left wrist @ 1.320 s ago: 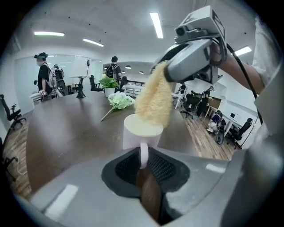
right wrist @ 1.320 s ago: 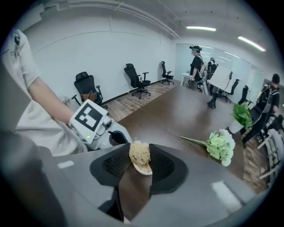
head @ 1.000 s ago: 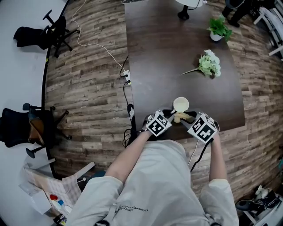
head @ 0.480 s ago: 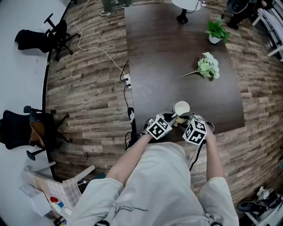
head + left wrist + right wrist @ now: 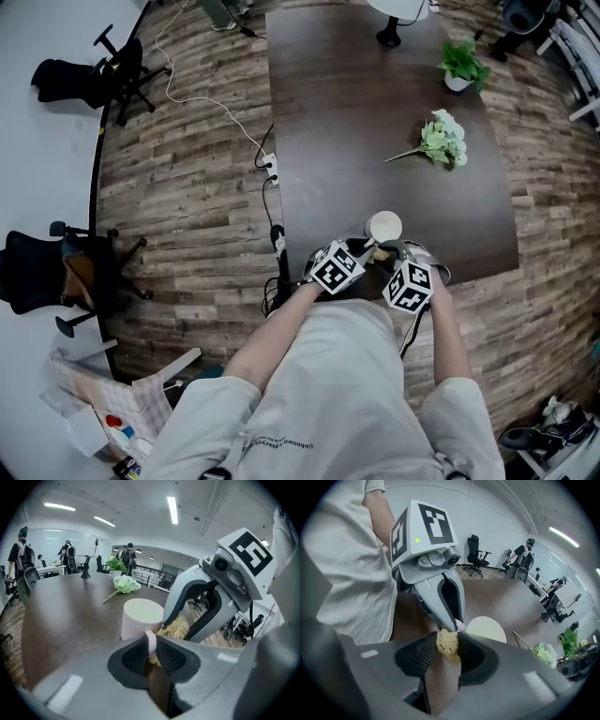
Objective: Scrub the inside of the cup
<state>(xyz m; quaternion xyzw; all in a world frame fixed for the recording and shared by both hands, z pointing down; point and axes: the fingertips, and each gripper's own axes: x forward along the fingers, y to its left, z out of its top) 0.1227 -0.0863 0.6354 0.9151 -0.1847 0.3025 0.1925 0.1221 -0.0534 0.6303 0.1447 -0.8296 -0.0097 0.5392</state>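
Cup (image 5: pixel 384 226), pale cream, stands at the near edge of a long dark brown desk (image 5: pixel 356 112), just below the centre of the head view.

The left hand-held gripper (image 5: pixel 151 645) pinches the cup's handle between its pads. The right hand-held gripper (image 5: pixel 447 644) is clamped on a straw-coloured fibrous scrubber (image 5: pixel 447 641), held just beside the cup. Toward the upper right of the head view, well apart from the cup, a bunch of pale green and white flowers (image 5: pixel 441 139) lies on the desk, with a small potted plant (image 5: pixel 459 64) beyond it. A grey-brown wood-plank floor (image 5: pixel 187 187) surrounds the desk, and a white cable with a power strip (image 5: pixel 270 167) lies on it by the desk's left edge. Black office chairs (image 5: pixel 103 66) stand at the far left. The gripper views show an open office with ceiling strip lights (image 5: pixel 172 509) and people in the distance.
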